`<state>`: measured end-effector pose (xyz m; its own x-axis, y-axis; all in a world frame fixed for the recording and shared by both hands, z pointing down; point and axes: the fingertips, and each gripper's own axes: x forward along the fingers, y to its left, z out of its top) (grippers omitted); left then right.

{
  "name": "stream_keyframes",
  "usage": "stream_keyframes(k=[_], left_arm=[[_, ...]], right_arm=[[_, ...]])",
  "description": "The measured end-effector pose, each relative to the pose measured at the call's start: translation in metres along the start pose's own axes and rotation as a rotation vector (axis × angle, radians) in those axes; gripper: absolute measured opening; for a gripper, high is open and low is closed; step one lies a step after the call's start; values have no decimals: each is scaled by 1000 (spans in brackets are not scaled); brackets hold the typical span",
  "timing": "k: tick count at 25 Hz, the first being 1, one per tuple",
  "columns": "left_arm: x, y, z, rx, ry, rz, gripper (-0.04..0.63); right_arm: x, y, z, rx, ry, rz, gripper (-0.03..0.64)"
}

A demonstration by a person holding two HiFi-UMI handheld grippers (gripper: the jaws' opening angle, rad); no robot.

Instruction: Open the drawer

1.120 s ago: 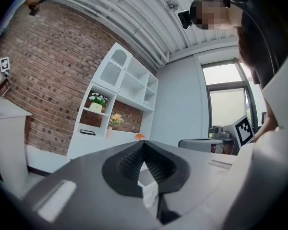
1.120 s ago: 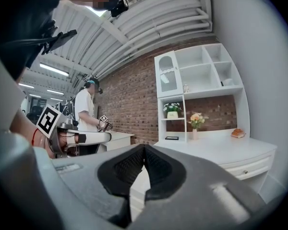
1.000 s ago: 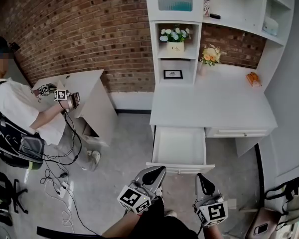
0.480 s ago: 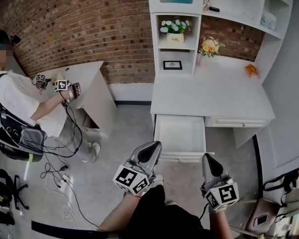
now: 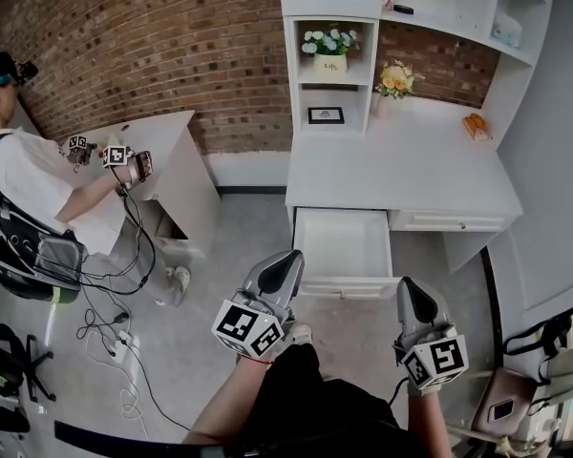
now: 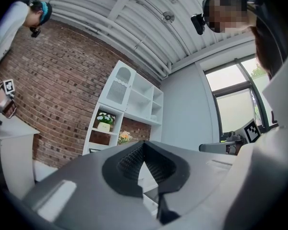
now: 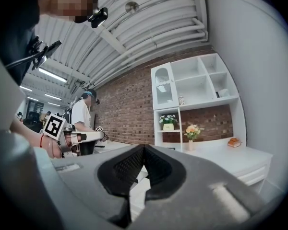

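The white desk [image 5: 401,175] has its left drawer [image 5: 344,246] pulled out, and the drawer's inside is bare. A second drawer [image 5: 446,222] to its right is closed. My left gripper [image 5: 288,263] hangs in the air just in front of the open drawer's front panel, shut with nothing in it. My right gripper [image 5: 411,299] hovers to the right of it, off the drawer's right corner, also shut and holding nothing. In the left gripper view the left gripper [image 6: 144,145] has its jaws meeting at the tips. The right gripper [image 7: 144,147] shows the same in its own view.
A white shelf unit [image 5: 329,27] with flowers and a small picture frame [image 5: 326,114] rises behind the desk. Another person [image 5: 29,198] works with grippers at a white cabinet [image 5: 177,175] on the left. Cables [image 5: 115,342] lie on the floor there. A bag [image 5: 506,404] sits at bottom right.
Both grippers have risen toward the head camera, with the jaws still closed. The drawer stays open as before.
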<state>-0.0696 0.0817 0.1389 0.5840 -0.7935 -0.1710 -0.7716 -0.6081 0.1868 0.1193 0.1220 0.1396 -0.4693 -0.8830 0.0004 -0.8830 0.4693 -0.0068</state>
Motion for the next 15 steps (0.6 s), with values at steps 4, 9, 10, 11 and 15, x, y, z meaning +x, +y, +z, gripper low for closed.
stream_keyframes(k=[4,9,10,11,15], left_arm=[[-2,0,3,-5,-7,15,2],[-5,-5,4,4,-9,19,2],[-6,-5,4,6,-10,19,2],[-6,-6,4,7,-9,19,2],[-5,-11,0,7,-2,20,2]], right_arm=[[-5,-2,5,-3,-19,-17,3],[-13,-2,10,-5,-35,-34,3],[-14,-3,10,-6,-35,-36,3],[-16,-3,9,-6,-35,-39,3],[-23,-8,4,3,-27,-50,3]])
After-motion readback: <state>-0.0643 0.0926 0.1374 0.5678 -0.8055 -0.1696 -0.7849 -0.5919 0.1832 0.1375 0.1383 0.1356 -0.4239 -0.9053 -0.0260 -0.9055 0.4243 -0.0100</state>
